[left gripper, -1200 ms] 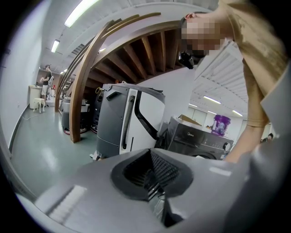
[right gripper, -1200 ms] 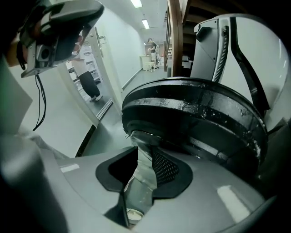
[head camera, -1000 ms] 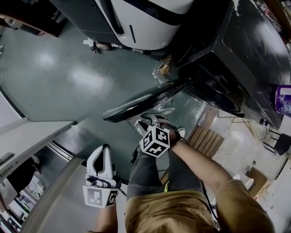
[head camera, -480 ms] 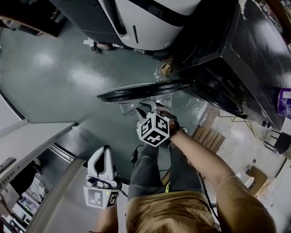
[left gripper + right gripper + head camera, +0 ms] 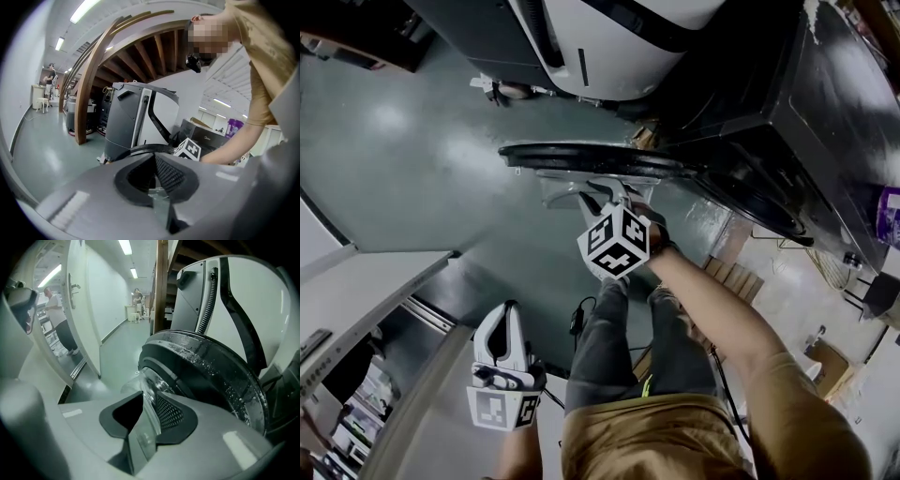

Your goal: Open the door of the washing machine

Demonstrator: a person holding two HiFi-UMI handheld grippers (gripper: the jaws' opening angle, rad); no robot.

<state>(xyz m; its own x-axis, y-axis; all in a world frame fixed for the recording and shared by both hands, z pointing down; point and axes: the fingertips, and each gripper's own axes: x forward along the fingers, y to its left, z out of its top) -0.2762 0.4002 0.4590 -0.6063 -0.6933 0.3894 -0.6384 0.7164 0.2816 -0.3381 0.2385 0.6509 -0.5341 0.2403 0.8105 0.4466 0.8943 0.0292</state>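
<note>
The black washing machine (image 5: 806, 122) stands at the right of the head view. Its round door (image 5: 581, 157) is swung wide out over the floor, seen edge-on. My right gripper (image 5: 602, 195) reaches in under the door, shut on the clear glass of its inner side. In the right gripper view the glass edge sits pinched between the pads (image 5: 166, 411), with the wet dark door rim (image 5: 206, 369) curving behind. My left gripper (image 5: 507, 317) hangs low at the left, away from the door, shut on nothing. The left gripper view shows the door rim (image 5: 143, 150) and the right gripper's marker cube (image 5: 188, 149) ahead.
A large white and grey machine (image 5: 609, 47) stands just beyond the door. A white panel (image 5: 366, 291) runs along the left. The person's legs (image 5: 609, 356) are below the door. A purple container (image 5: 889, 211) sits on the washer. People (image 5: 58, 324) stand in the corridor.
The door has swung further out from the washing machine, towards the top of the head view. My right gripper went with it, still gripping. The left gripper sank slightly.
</note>
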